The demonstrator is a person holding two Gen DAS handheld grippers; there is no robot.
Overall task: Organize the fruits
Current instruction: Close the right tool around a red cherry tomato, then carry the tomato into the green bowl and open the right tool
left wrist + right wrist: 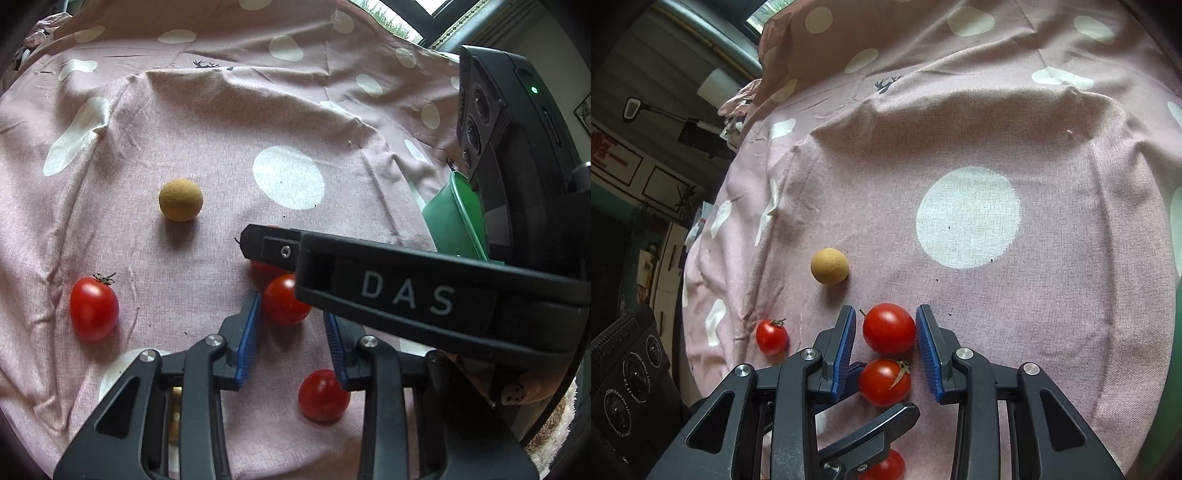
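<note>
Several red cherry tomatoes and a tan round fruit (181, 199) lie on a pink dotted cloth (221, 129). My left gripper (291, 314) is open, low over the cloth, with one tomato (284, 299) between its blue fingertips. The right gripper's body crosses above it. Another tomato (94, 308) lies to the left, one (323, 395) under the right finger. In the right wrist view my right gripper (886, 328) is open around a tomato (888, 328), its pads close beside it. A second tomato (884, 382) lies just behind, a third (771, 336) to the left, the tan fruit (829, 266) beyond.
A green container (456, 218) stands at the right, partly hidden behind the right gripper's body (517, 166). The cloth is wrinkled and rises into folds at the back. The cloth's left edge drops off towards a dim room (646, 184).
</note>
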